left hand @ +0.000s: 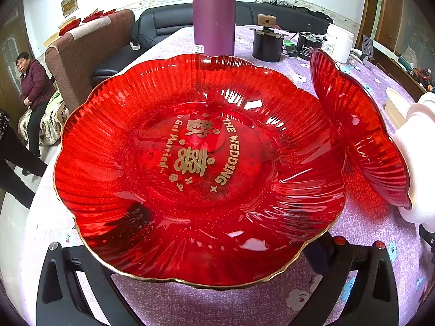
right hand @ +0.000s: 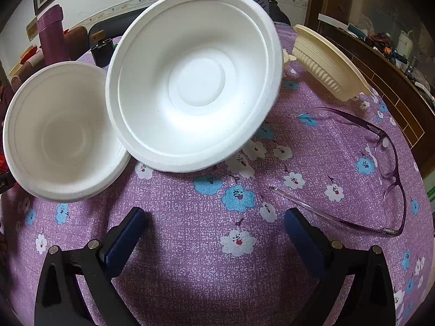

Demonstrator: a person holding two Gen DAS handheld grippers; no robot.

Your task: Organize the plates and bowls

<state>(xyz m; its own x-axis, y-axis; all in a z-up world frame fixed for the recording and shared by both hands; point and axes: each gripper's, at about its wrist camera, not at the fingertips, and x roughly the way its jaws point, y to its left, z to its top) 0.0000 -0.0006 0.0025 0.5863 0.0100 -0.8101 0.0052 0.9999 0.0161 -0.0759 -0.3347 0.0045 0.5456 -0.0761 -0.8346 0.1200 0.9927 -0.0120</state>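
A large red scalloped plate with a gold rim and gold lettering fills the left wrist view. Its near edge lies over my left gripper, whose fingers stand wide open and do not clamp it. A second red plate stands tilted on edge at the right, leaning against a white bowl. In the right wrist view, a white bowl sits tilted, propped on another white bowl to its left. My right gripper is open above the cloth, short of both bowls, holding nothing.
A purple flowered tablecloth covers the table. A tall purple flask, black canisters and a white jar stand at the back. A cream ribbed bowl and purple glasses lie at the right. A person sits far left.
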